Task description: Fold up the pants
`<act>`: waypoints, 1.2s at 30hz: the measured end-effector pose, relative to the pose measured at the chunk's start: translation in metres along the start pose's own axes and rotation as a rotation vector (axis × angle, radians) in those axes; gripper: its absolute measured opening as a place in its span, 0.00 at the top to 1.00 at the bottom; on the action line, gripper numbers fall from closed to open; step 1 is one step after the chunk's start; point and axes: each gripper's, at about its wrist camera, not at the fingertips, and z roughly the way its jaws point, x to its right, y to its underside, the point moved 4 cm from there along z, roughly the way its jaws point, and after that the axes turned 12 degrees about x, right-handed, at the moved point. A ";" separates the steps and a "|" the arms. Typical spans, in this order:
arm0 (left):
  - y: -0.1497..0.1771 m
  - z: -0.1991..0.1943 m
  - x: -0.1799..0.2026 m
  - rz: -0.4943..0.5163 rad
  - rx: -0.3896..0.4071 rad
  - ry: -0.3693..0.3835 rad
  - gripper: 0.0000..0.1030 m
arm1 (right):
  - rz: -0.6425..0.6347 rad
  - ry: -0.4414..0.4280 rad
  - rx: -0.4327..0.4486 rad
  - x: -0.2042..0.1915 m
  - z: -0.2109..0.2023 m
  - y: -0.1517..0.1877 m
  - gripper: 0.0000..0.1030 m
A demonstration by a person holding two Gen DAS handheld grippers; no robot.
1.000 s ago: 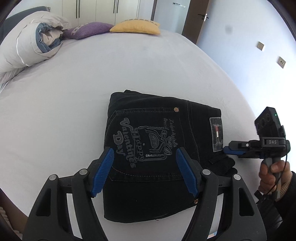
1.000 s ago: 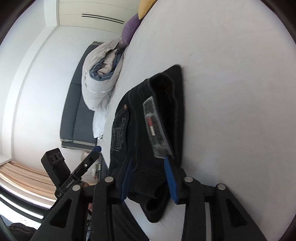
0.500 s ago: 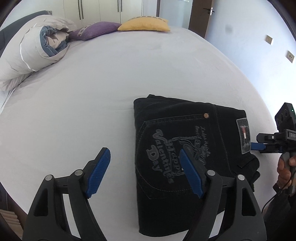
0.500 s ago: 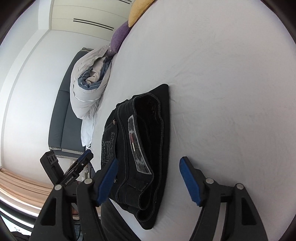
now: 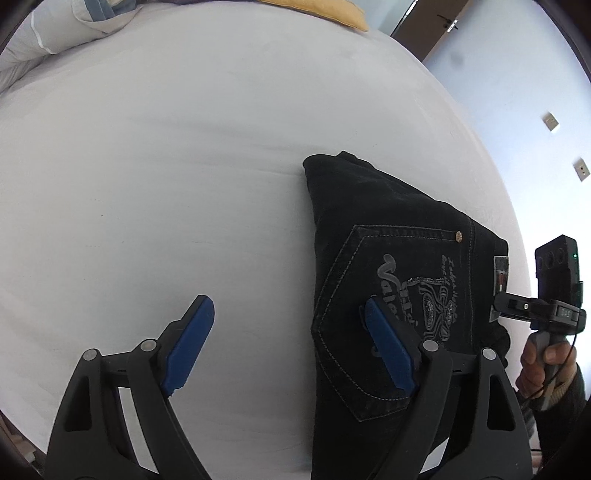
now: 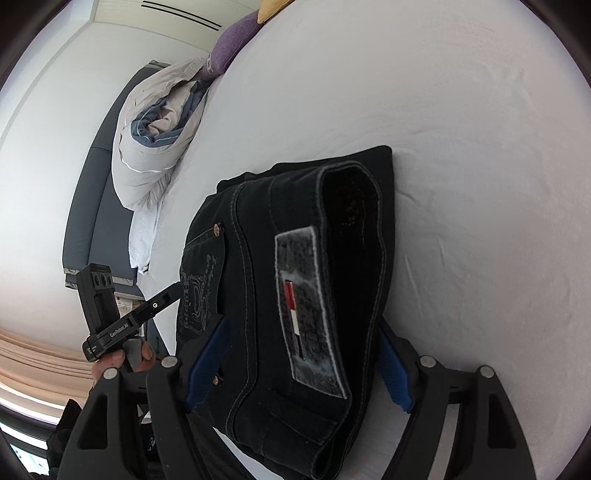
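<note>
Black jeans (image 5: 391, 258) lie folded into a thick bundle on the white bed (image 5: 166, 147), pocket print facing up. My left gripper (image 5: 291, 343) is open and empty; its right finger hangs over the jeans' left edge and its left finger over bare sheet. In the right wrist view the jeans (image 6: 306, 280) fill the centre, waistband end with the grey patch toward the camera. My right gripper (image 6: 299, 365) is open, its blue fingers on either side of the waistband end. It also shows in the left wrist view (image 5: 498, 306), at the jeans' right edge.
A rolled white and blue duvet (image 6: 155, 136) lies at the bed's head, with a purple pillow (image 6: 229, 40) and a yellow pillow (image 5: 325, 11). A dark headboard (image 6: 92, 192) stands behind. A brown door (image 5: 439, 26) is at the far right. The bed edge runs close below the jeans.
My left gripper has moved left, off the jeans. My right gripper opened, then moved in so that its fingers straddle the waistband end.
</note>
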 end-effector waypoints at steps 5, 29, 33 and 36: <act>0.013 0.014 0.025 0.072 -0.076 0.046 0.19 | 0.004 0.036 0.006 0.002 0.001 0.001 0.47; -0.024 -0.033 0.094 0.159 0.084 0.087 0.82 | -0.233 0.070 0.156 -0.058 -0.038 -0.047 0.81; -0.038 -0.023 0.093 0.133 0.098 0.096 0.81 | -0.233 0.060 0.170 -0.060 -0.038 -0.073 0.81; -0.040 0.001 0.087 0.106 0.072 0.100 0.81 | -0.203 0.062 0.159 -0.048 -0.029 -0.086 0.81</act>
